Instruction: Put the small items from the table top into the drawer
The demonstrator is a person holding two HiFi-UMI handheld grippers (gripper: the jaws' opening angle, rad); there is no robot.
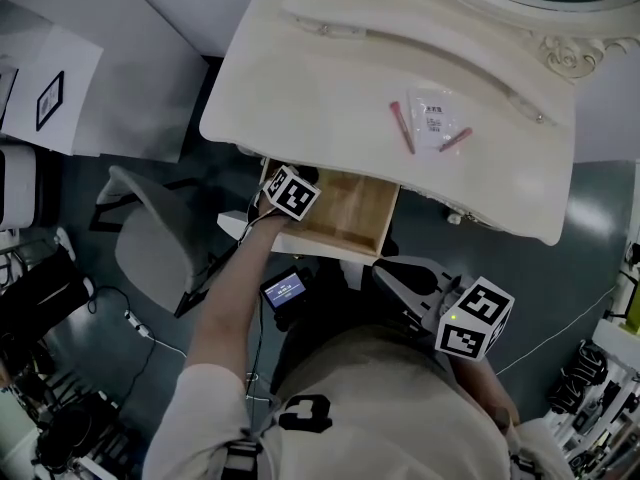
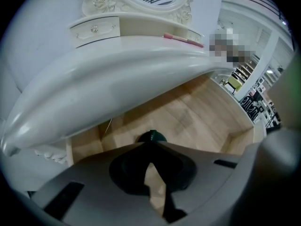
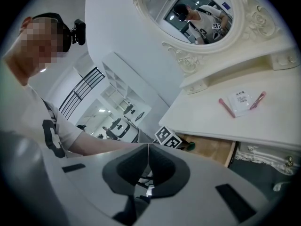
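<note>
While over the drawer (image 1: pixel 352 210), left claw (image 2: pixel 149 147) closed, seemingly on dark-green item (image 2: pixel 152 135).

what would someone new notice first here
The open wooden drawer under the white table top, with the left gripper reaching into it, fingers together. Next, two pink sticks and a small packet lying on that top, below the oval mirror.
</note>
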